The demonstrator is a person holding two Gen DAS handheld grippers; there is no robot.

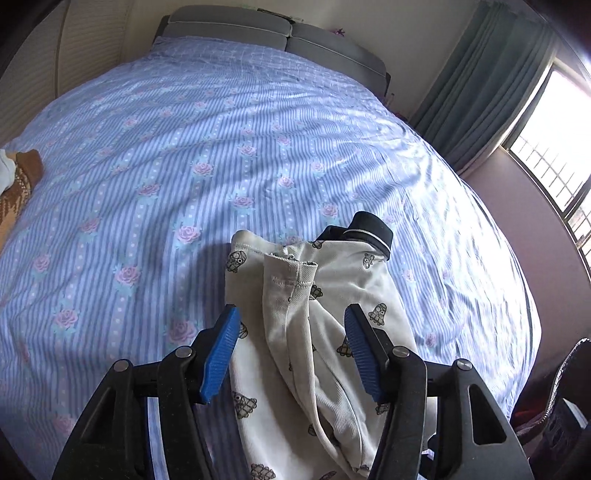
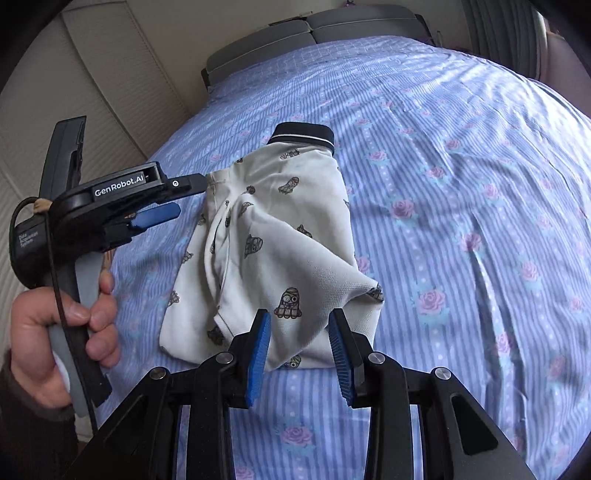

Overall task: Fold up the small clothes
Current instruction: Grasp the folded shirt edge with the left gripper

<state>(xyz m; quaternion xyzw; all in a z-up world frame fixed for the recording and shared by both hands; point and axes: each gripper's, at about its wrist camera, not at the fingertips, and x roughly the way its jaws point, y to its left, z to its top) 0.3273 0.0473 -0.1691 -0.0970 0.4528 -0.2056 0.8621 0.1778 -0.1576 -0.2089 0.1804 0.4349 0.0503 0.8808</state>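
Observation:
A small white polo shirt [image 2: 280, 236] with cartoon prints and a dark navy collar [image 2: 303, 133] lies partly folded on the bed. In the left wrist view the shirt [image 1: 325, 332] lies under and between my open fingers. My left gripper [image 1: 291, 317] is open and empty just above it; it also shows in the right wrist view [image 2: 184, 197] at the shirt's left edge. My right gripper [image 2: 299, 321] is open and empty at the shirt's near edge, its blue pads [image 2: 260, 350] on either side of a raised fold.
The bed has a blue striped sheet with pink roses [image 1: 184, 155], a grey headboard [image 1: 258, 26] at the far end. A brown knitted item [image 1: 18, 181] lies at the left edge. A window and grey curtain [image 1: 480, 81] are at right, a wardrobe wall [image 2: 110, 74] at left.

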